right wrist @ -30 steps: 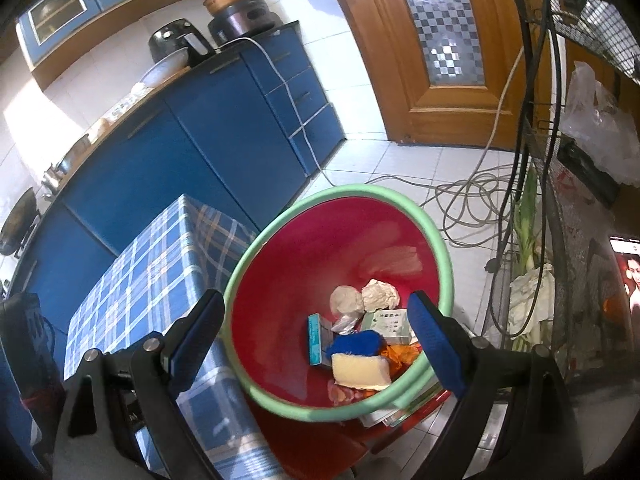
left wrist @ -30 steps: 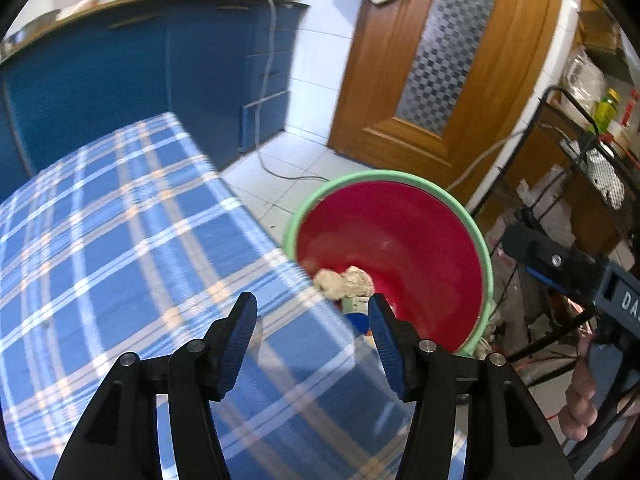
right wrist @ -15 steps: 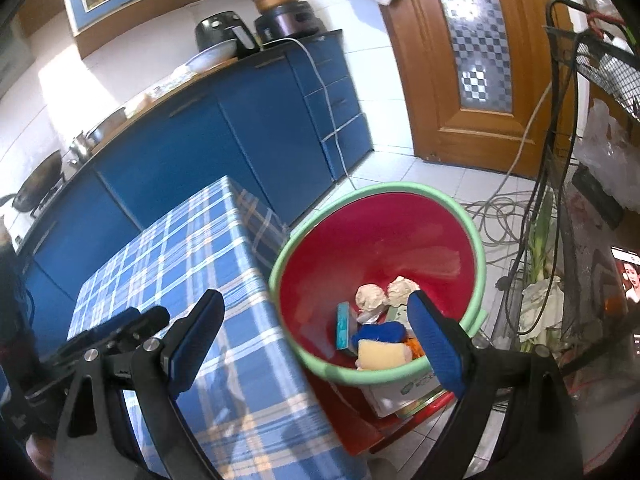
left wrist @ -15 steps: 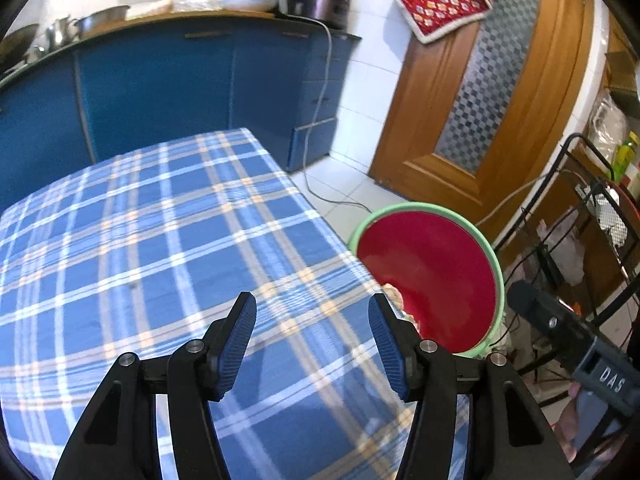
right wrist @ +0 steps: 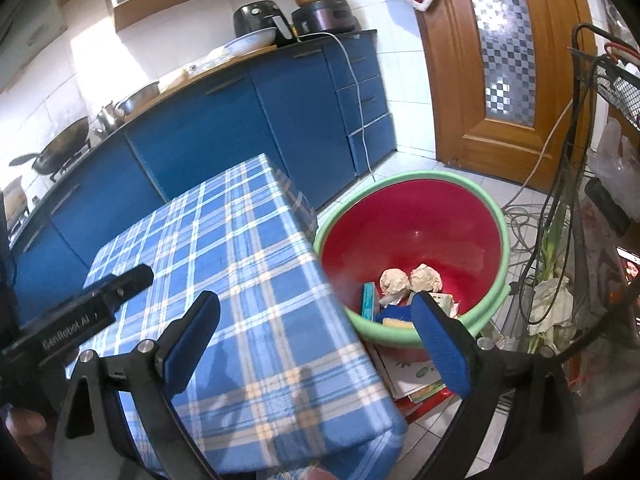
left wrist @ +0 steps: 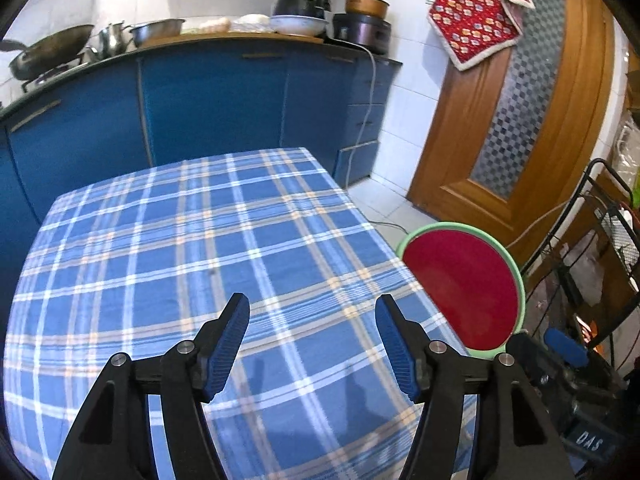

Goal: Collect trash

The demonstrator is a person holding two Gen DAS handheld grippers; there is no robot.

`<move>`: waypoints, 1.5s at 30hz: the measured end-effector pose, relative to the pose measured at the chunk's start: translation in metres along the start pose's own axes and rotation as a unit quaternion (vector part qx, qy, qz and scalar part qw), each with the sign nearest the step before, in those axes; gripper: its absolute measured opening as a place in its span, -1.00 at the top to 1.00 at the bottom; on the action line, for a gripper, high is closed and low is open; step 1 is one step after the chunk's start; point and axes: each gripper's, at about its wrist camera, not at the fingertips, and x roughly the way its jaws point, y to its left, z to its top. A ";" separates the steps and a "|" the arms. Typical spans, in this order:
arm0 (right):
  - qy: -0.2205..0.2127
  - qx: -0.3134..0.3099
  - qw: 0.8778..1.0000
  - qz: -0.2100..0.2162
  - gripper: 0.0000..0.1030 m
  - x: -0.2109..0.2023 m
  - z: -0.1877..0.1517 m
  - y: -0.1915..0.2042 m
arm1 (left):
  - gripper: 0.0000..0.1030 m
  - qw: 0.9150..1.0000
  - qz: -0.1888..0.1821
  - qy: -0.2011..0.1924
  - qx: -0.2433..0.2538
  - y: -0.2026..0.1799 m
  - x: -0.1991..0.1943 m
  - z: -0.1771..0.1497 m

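Observation:
A red basin with a green rim stands on the floor beside the table's right edge; it also shows in the left wrist view. Inside it lie two crumpled paper balls, a teal box, a yellow sponge and other scraps. My left gripper is open and empty above the blue plaid tablecloth. My right gripper is open and empty over the table's corner, with its right finger in front of the basin. The left gripper's body shows at the left of the right wrist view.
Blue kitchen cabinets with pots and cookers run along the back wall. A wooden door stands at the right. A black wire rack, cables and bags crowd the floor to the right of the basin. Boxes lie under the basin.
Both grippers have drawn back and up from the basin toward the table. The basin now looks smaller and farther right, and more tablecloth is in view. Both stay open and empty.

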 end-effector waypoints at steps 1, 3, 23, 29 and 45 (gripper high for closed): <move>0.000 -0.003 1.000 0.000 -0.87 -0.001 -0.002 0.002 | -0.30 1.000 0.002 -0.001 -0.002 0.002 -0.002 -0.001; 0.000 -0.009 1.000 0.000 -0.87 -0.003 -0.005 0.006 | -0.30 1.000 0.005 -0.002 -0.005 0.004 -0.004 -0.002; -0.002 -0.023 1.000 0.004 -0.87 -0.006 -0.010 0.016 | -0.30 0.999 0.025 -0.015 -0.017 0.015 -0.017 -0.008; -0.001 -0.022 1.000 0.004 -0.87 -0.006 -0.010 0.016 | -0.30 0.999 0.025 -0.015 -0.016 0.015 -0.018 -0.008; -0.002 -0.023 1.000 0.004 -0.87 -0.006 -0.010 0.016 | -0.30 0.999 0.025 -0.016 -0.018 0.016 -0.020 -0.007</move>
